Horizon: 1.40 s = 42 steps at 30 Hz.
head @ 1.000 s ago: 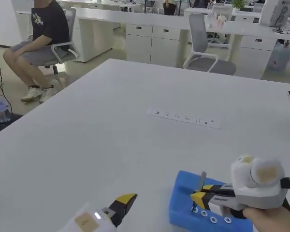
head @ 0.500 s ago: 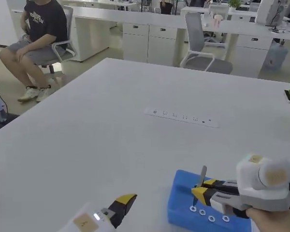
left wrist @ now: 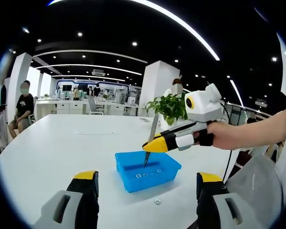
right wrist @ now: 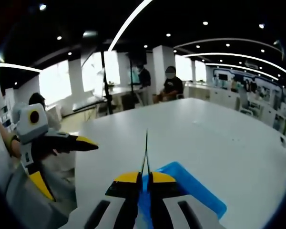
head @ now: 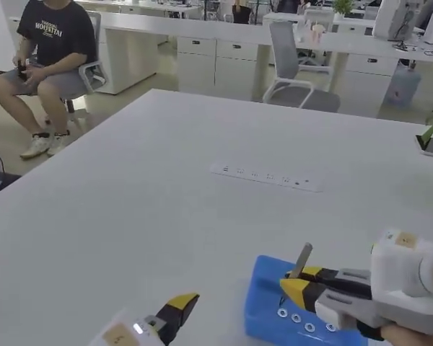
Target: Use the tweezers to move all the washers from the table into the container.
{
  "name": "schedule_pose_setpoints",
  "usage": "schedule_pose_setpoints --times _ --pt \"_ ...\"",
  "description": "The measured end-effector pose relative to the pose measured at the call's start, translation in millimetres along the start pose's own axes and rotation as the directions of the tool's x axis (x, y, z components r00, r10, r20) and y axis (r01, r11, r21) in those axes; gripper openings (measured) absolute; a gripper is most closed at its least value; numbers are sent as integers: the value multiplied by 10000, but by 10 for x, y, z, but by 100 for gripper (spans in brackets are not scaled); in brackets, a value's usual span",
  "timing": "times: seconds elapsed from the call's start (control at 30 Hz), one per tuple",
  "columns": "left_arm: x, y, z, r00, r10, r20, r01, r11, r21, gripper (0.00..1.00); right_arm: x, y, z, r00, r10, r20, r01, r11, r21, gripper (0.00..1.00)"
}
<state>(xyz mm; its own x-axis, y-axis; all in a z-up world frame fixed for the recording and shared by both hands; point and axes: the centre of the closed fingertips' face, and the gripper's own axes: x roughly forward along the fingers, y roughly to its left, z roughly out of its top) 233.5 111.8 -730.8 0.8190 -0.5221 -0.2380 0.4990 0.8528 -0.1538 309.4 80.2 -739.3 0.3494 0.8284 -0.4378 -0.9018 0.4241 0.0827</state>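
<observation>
A blue container (head: 265,288) sits near the table's front edge with three washers (head: 296,318) in a row inside. My right gripper (head: 292,285) is shut on the thin metal tweezers (head: 300,259), whose tips point down into the container's left part. In the left gripper view the tweezers (left wrist: 151,138) hang over the container (left wrist: 133,183), and one washer (left wrist: 157,202) lies on the table just in front of it. My left gripper (left wrist: 145,183) is open and holds nothing, low and left of the container (right wrist: 200,195). In the right gripper view the jaws pinch the tweezers (right wrist: 146,152).
A white power strip (head: 265,176) lies flat in the table's middle. A person (head: 47,43) sits on a chair beyond the far left edge. An office chair (head: 296,65) stands behind the table. A potted plant (left wrist: 169,107) is past the container.
The head camera has moved, so the scene sits a little lower and to the left. The right gripper keeps the tweezers over the container's left part. The left gripper stays open.
</observation>
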Motion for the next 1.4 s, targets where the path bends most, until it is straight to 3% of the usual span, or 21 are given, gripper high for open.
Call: schedule_pose_setpoints --times 0.17,0.47,0.87,1.4 --pt "4 -16 -5 10000 -50 -48 50 10000 30 86 -26 105 -39 9997 235 58 -236 9994 257 4" --pt "2 -15 -3 10000 -17 -48 17 10000 40 86 62 282 -352 9972 632 -398 -602 9955 731 4" --pt "-1 18 -28 10000 31 -70 -30 10000 63 86 128 361 -678 9901 946 -1037 -827 9901 1138 4" --pt "-2 8 -23 9999 60 -107 -59 10000 44 86 83 409 -840 9871 955 -1282 -796 9891 1238 4"
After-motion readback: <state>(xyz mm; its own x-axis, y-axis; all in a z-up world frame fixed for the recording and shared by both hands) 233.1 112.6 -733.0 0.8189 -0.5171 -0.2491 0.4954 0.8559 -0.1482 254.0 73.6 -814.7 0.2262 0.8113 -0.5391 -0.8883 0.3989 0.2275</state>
